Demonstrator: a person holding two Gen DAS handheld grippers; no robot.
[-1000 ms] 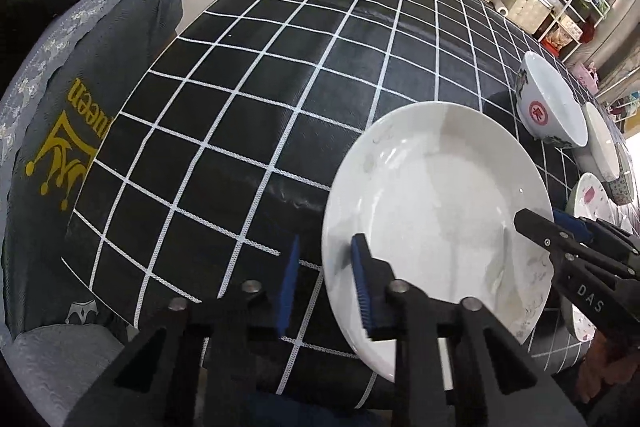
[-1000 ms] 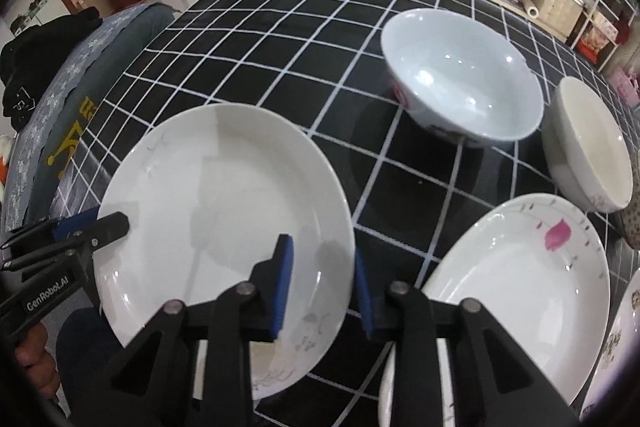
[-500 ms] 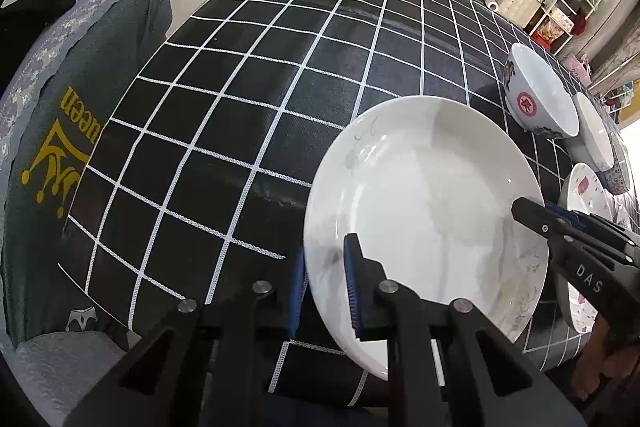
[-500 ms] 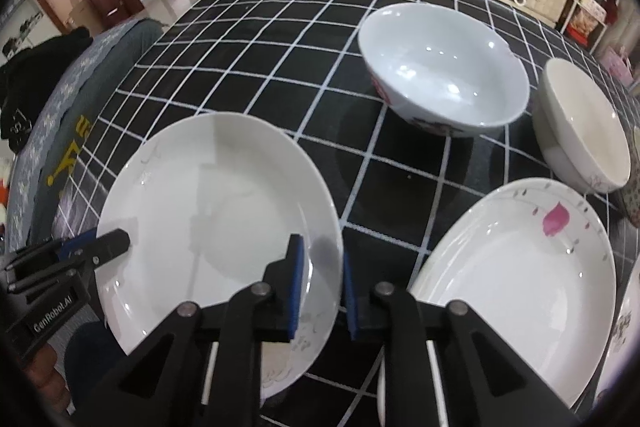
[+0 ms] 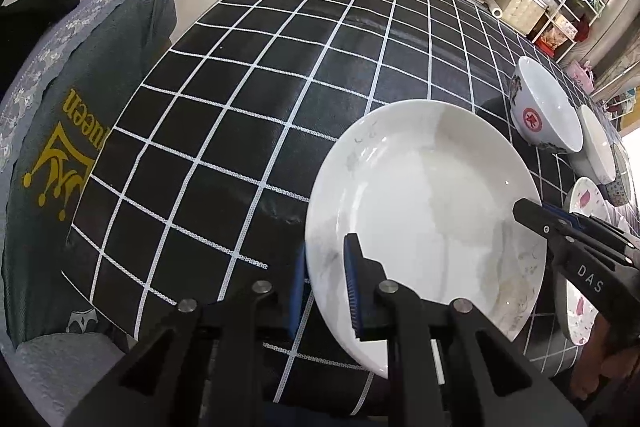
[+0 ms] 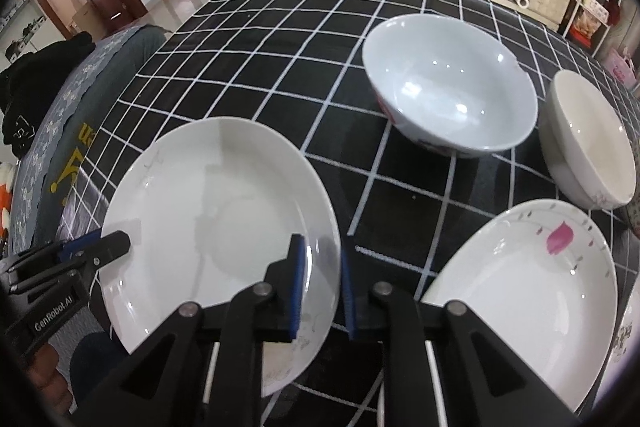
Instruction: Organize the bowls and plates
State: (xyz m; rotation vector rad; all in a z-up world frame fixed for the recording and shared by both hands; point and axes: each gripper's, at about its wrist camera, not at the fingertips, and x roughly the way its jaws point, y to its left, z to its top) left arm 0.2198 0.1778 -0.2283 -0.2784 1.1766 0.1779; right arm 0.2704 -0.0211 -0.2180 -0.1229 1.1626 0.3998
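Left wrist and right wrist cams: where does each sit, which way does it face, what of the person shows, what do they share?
Left wrist: on the left gripper, looking steeply down at the checked table; jaws pinch the white plate at its near-left rim; right gripper at right.
Right wrist: on the right gripper, looking down; jaws pinch the same plate's right rim; left gripper at left, fingers below.
Shared: plate, big bowl, cream bowl, petal plate.

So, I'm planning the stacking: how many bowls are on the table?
3: a large white bowl mid-table, a cream bowl to its right, a patterned bowl partly seen beyond that. Others may be hidden off-frame.
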